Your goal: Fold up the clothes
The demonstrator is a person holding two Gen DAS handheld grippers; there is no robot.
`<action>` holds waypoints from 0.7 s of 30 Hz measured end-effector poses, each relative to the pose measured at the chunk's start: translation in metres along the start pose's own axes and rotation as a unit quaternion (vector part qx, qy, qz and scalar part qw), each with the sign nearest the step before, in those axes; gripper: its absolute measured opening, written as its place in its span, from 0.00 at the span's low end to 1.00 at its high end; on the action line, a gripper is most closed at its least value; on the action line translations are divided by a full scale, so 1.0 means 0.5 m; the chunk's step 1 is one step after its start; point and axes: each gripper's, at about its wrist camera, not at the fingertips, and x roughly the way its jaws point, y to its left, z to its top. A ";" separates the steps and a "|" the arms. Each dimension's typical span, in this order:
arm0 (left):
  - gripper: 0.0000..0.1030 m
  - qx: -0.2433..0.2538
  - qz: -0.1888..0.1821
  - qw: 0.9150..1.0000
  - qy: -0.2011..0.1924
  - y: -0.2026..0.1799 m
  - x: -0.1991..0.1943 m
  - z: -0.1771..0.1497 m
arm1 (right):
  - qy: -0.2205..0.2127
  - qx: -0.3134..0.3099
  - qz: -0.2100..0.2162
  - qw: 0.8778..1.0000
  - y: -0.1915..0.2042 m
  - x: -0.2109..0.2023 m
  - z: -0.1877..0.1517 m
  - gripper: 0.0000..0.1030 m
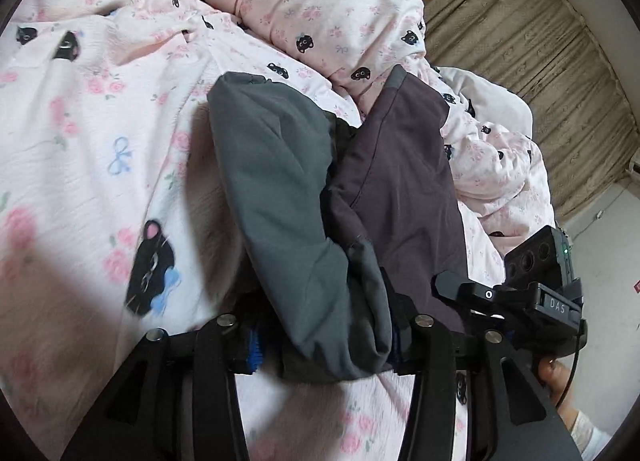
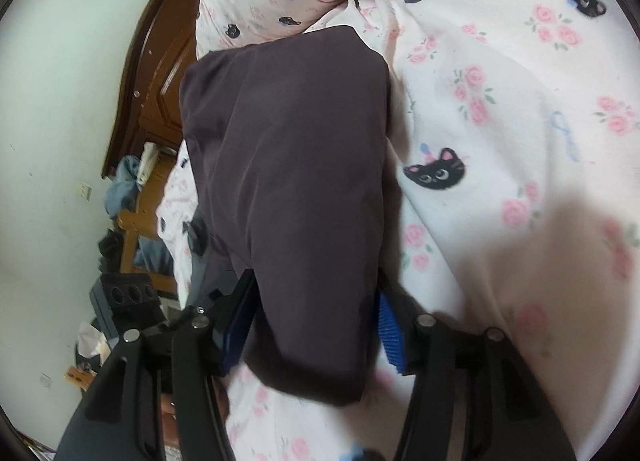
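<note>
Now you hold a folded garment between your two grippers, over the bed. It has two colours: a grey part on your left side and a dark purple part on your right side. The cloth looks smooth and a little thick, with soft creases, and a seam runs across the purple part in the left wrist view. Between the two parts, near the middle, you can see a darker fold.

Your left gripper is clamped on the near edge of the grey part; the cloth bunches between its blue pads. Your right gripper grips the near edge of the purple part in the same way, and the blue pads press the cloth from both sides. In the left wrist view the right gripper stands just beside the garment, and a part of your hand shows below it.

The long axis of the garment runs away from you, from the grippers toward the pillows at the far end of the bed. The near end is pinched narrow and the far end is wider. The far end of the purple part rests against the pink bedding with black cat faces and roses.
</note>
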 end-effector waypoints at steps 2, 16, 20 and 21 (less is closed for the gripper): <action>0.48 0.009 0.010 1.000 -0.008 -0.006 -0.019 -0.012 | 0.004 -0.016 -0.025 1.000 0.012 -0.014 -0.008 0.66; 0.68 0.061 0.077 0.993 -0.067 -0.087 -0.146 -0.028 | -0.023 -0.147 -0.121 0.982 0.141 -0.119 -0.065 0.68; 0.68 0.083 0.089 0.989 -0.083 -0.122 -0.157 0.002 | -0.059 -0.159 -0.129 0.977 0.175 -0.137 -0.037 0.68; 0.68 0.091 0.095 0.987 -0.089 -0.132 -0.157 0.012 | -0.067 -0.162 -0.131 0.976 0.184 -0.141 -0.030 0.68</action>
